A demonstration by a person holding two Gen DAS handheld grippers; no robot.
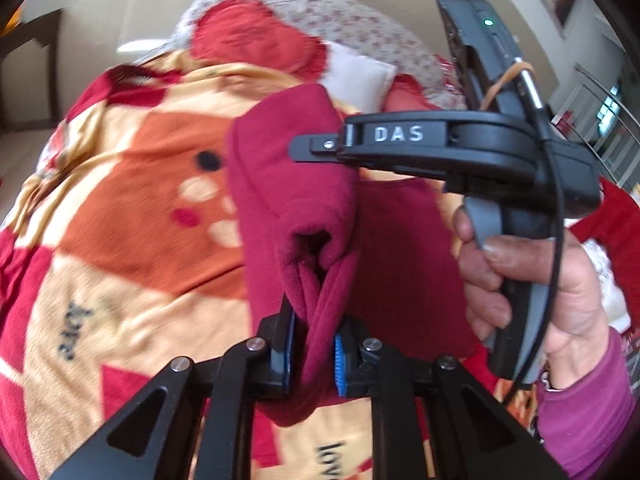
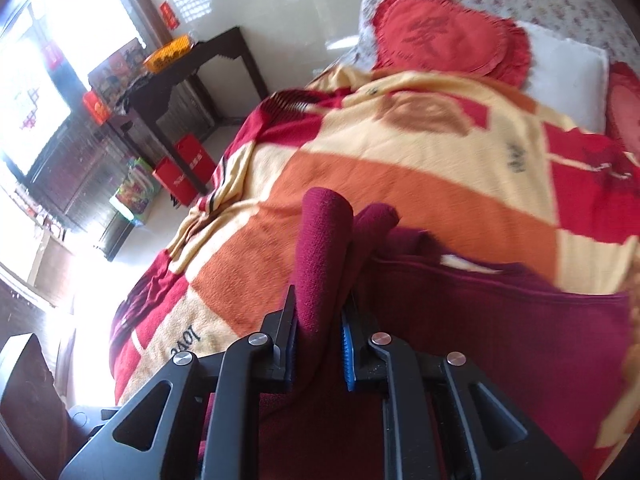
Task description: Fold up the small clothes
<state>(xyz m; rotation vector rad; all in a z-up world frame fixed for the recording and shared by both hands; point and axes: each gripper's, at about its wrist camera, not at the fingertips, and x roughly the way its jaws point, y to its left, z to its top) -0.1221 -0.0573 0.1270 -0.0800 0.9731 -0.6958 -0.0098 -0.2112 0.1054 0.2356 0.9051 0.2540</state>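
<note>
Maroon garment hung bunched just above the blanket, each end pinched: your left gripper and right gripper were clamped on thick folds. Uneven bunching risked a crooked fold, or one layer slipping free.

Daylight scene. Right wrist view: window at far left blown out w/ glare, washing out floor below it. Blanket evenly lit, motion-blurred in both views. Strong fisheye bending + dark vignette at corners, away from window.
</note>
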